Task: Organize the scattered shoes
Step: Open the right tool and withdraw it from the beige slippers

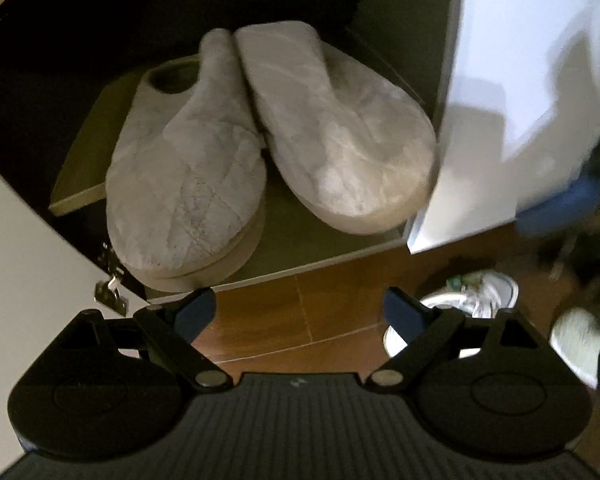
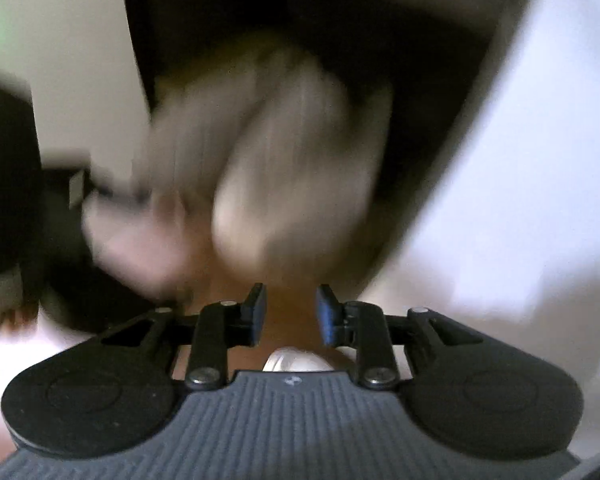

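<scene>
Slippers: I see the left grey slipper (image 1: 188,176) and right grey slipper (image 1: 340,132) touching on the cabinet shelf (image 1: 332,248). My left gripper (image 1: 300,312) gapes wide, empty; my right gripper (image 2: 291,312) is narrowly parted, empty, its view blurred.

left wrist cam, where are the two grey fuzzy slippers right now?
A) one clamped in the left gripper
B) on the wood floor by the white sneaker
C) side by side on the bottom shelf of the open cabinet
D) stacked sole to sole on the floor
C: both grey fuzzy slippers sit on the cabinet's bottom shelf, toes overhanging its front edge; the left gripper is open and empty over the wood floor.
</scene>
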{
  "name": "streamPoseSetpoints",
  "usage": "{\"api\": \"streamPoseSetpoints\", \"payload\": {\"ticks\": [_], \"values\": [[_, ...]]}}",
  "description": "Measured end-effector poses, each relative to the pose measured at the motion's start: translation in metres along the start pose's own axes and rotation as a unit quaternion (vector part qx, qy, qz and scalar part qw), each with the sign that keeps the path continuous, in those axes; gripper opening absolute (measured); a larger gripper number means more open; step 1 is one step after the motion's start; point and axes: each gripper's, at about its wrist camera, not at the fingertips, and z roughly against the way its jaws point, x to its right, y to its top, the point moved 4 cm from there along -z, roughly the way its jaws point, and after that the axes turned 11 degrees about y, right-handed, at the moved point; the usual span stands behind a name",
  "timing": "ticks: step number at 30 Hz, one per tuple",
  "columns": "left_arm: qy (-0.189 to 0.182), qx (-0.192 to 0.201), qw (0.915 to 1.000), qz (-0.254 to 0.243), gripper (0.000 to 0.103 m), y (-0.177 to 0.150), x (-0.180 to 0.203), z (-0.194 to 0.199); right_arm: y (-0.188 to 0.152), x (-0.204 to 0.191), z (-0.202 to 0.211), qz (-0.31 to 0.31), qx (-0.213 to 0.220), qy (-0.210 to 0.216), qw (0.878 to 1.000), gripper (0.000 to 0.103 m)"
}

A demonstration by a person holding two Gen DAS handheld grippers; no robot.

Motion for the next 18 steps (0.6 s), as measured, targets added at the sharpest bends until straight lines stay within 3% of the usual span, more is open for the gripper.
{"api": "streamPoseSetpoints", "payload": {"ticks": [3, 6, 8, 14, 18], "values": [[-0.005, 0.002, 0.9993, -0.037, 0.093, 0.004, 0.0, 0.001, 0.003, 0.003, -0.008, -0.028, 0.018, 0.006, 0.999, 0.023], [-0.006, 0.01, 0.9973, -0.073, 0.093, 0.012, 0.001, -0.002, 0.051, 0.003, -0.009, -0.045, 0.042, 0.006, 0.998, 0.023], [-0.002, 0.018, 0.9959, -0.089, 0.093, 0.025, -0.002, -0.008, 0.061, 0.001, -0.011, -0.04, 0.049, -0.005, 0.998, 0.023], [0.022, 0.035, 0.9928, -0.113, 0.093, 0.054, -0.021, -0.031, 0.103, 0.015, -0.016, -0.056, 0.072, -0.006, 0.996, 0.023], [0.035, 0.036, 0.9937, -0.099, 0.093, 0.061, -0.032, -0.041, 0.119, 0.025, -0.018, -0.052, 0.083, -0.003, 0.995, 0.025]]}}
